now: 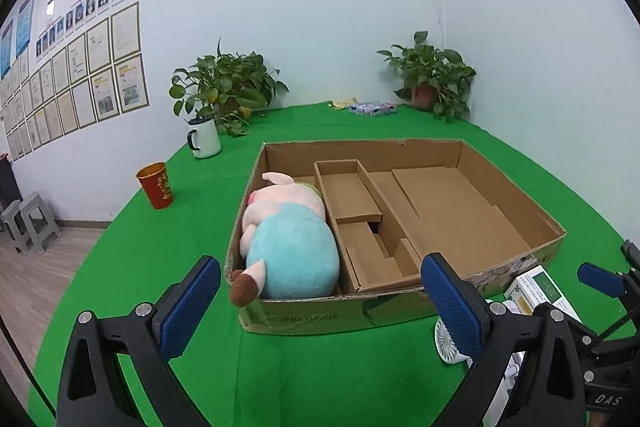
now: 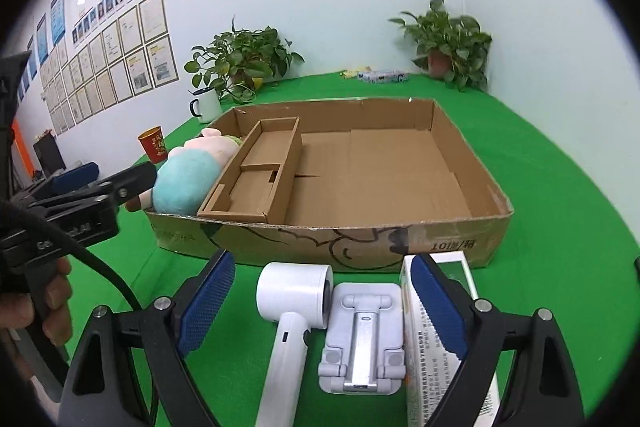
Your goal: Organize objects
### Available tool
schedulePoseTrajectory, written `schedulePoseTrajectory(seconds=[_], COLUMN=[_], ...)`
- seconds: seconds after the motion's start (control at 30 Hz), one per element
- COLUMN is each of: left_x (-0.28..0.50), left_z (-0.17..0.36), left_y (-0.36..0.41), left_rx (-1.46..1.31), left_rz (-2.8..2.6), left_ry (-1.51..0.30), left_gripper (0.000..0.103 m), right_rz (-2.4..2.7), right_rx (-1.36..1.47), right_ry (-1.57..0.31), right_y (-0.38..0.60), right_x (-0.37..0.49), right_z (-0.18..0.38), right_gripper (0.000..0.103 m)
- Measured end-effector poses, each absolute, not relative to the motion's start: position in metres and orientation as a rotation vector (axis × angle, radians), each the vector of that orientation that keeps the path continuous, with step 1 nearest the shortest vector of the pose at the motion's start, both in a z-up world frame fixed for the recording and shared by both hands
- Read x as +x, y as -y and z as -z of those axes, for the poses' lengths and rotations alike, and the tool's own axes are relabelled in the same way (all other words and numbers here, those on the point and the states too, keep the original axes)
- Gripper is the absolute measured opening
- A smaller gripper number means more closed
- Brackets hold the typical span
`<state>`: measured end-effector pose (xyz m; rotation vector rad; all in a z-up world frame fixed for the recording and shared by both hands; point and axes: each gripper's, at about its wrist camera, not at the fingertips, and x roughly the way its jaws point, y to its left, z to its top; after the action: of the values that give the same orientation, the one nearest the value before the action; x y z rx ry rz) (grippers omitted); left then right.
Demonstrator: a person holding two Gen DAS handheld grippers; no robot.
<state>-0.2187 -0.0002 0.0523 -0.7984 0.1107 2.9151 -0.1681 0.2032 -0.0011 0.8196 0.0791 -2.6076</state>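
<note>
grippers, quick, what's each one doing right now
Left gripper: open, holding nothing, in front of the cardboard box.
Right gripper: open, holding nothing, over the handheld fan and phone stand.

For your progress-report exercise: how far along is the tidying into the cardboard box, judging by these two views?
Done: the plush toy lies in the cardboard box's left compartment. In hand: nothing; left gripper and right gripper are open. Left: handheld fan, phone stand and medicine box wait outside; other compartments look empty.
</note>
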Motion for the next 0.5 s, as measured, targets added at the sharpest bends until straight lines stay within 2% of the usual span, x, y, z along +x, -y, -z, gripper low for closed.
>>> schedulePoseTrajectory(seconds=[0.23,0.5], left_x=[-0.199,-0.189], left_z=[-0.057,-0.057], left_y=[0.010,0.007], left_rx=[-0.788,-0.765], left_rz=[-2.892,-2.943], left_ry=[0.007,0.016], left_gripper=[0.099,0.089], right_rz=[2.607,2.597], right_rx=[0.785,0.843], right_ry=[-0.107,-0.136], right_y=[-0.196,-0.193], right_x=[-0.154,-0.146], right_z=[-0.002,0.011], right_gripper=[0.090,0.090])
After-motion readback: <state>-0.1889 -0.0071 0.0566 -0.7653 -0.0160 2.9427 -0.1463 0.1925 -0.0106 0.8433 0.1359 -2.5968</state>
